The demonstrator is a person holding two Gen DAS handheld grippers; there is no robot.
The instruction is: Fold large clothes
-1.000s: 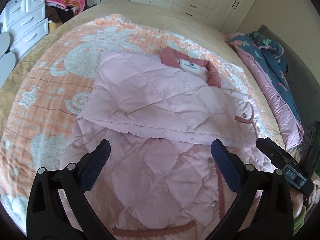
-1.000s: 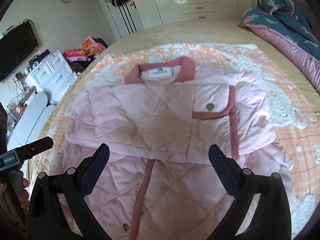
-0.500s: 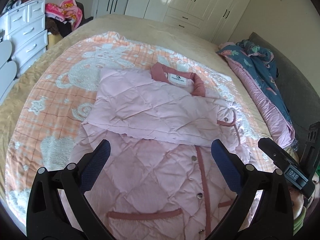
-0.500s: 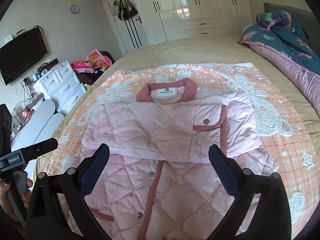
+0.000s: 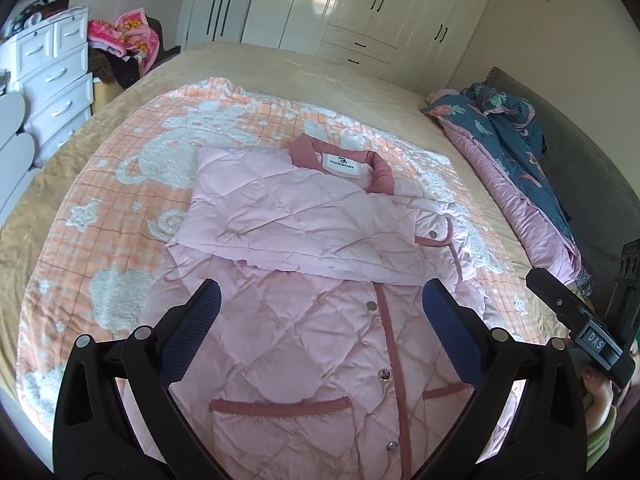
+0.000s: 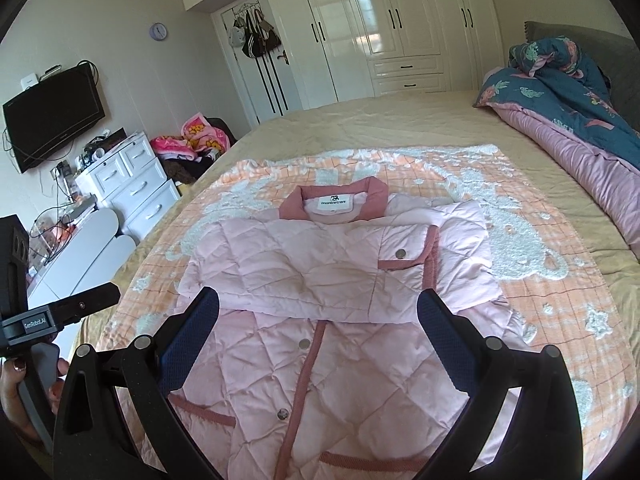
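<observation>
A pink quilted jacket (image 5: 312,280) with darker pink trim and collar lies flat on the bed, front up, both sleeves folded across its chest. It also shows in the right wrist view (image 6: 320,320). My left gripper (image 5: 318,312) is open and empty, held above the jacket's lower half. My right gripper (image 6: 318,316) is open and empty, also above the lower half. The jacket's hem is cut off at the bottom of both views.
An orange and white blanket (image 5: 132,184) covers the beige bed (image 6: 360,120). A blue and pink duvet (image 6: 568,104) is piled at the right. White drawers (image 6: 132,188) stand at the left, wardrobes (image 6: 380,28) behind. The other gripper's body shows at the right edge (image 5: 580,328).
Both grippers have pulled back and up from the jacket, so more of its lower half and pockets shows. The jacket itself has not moved.
</observation>
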